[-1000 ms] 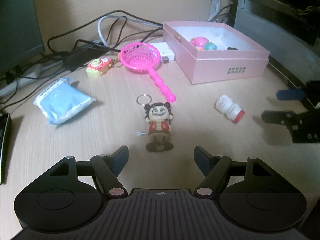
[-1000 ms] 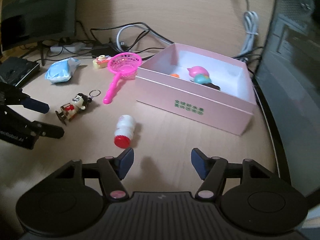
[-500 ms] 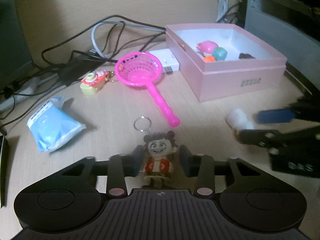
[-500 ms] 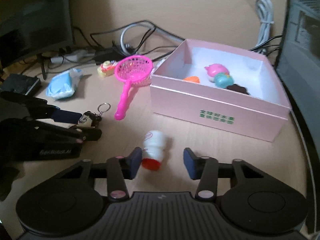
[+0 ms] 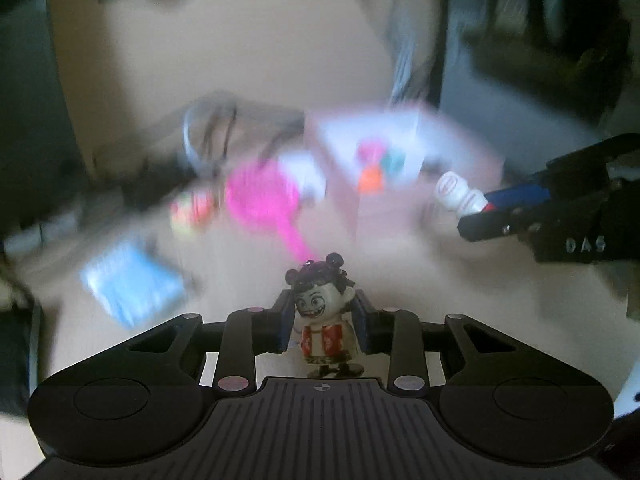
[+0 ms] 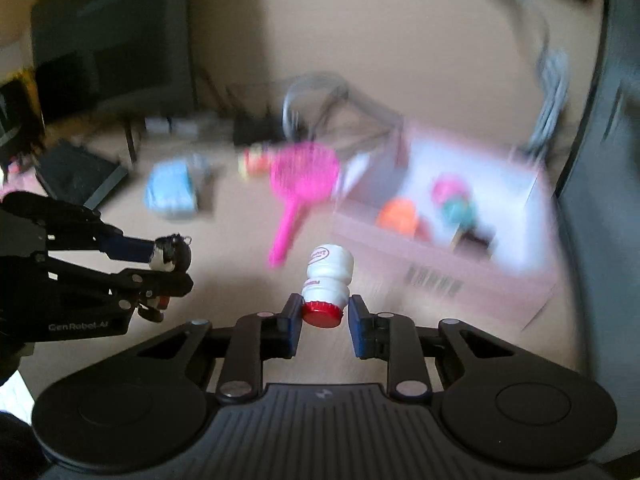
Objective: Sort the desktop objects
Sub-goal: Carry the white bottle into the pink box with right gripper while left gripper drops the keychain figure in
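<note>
Beige wooden desk point(image 6: 224, 304), blurred: one pink box point(image 6: 448, 264), one pink plastic net scoop point(image 6: 300, 184); left gripper point(image 5: 322, 326) clamps one grinning doll keychain point(image 5: 322, 320), right gripper point(image 6: 322, 324), jaws just closing, clamps one red-capped white bottle point(image 6: 326, 280), both aloft

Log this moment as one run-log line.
left gripper: shut on doll keychain | right gripper: shut on small white bottle, red cap end | both lifted off desk | pink box: open, toys inside

Home desk setup, pale wooden desktop point(image 6: 400, 32), dark monitor point(image 6: 112, 40) at its far left corner, tangled cables point(image 6: 316, 96) along back edge, toys in pink box point(image 6: 440, 248)
</note>
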Demonstrator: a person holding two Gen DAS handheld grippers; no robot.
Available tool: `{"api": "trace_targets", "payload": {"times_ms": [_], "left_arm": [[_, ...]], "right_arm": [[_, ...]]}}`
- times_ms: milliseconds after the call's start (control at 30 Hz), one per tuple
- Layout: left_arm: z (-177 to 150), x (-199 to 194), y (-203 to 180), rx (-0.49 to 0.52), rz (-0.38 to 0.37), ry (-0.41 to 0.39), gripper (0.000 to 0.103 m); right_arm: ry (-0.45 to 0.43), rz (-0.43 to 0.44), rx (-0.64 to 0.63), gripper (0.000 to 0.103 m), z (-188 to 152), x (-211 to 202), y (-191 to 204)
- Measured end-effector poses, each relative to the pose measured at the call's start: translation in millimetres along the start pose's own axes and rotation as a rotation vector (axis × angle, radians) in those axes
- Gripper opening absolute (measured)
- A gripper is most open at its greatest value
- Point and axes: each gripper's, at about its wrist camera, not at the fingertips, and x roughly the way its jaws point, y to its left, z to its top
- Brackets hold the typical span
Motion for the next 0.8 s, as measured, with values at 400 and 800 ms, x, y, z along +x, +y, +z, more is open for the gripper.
{"api": "trace_targets", "payload": {"times_ms": [400, 800], "left_arm": [[118.2, 26.3, -27.1, 0.110, -0.043, -0.203, 0.035], [140.0, 144.4, -34.5, 0.107, -0.164, -0.088, 0.059]], "right_arm": [[-0.268, -0.189, 0.063, 0.024, 76.1, -65.6, -63.8], [-0.158, -0.214, 0.276, 0.025, 92.4, 29.8, -122.7]]}}
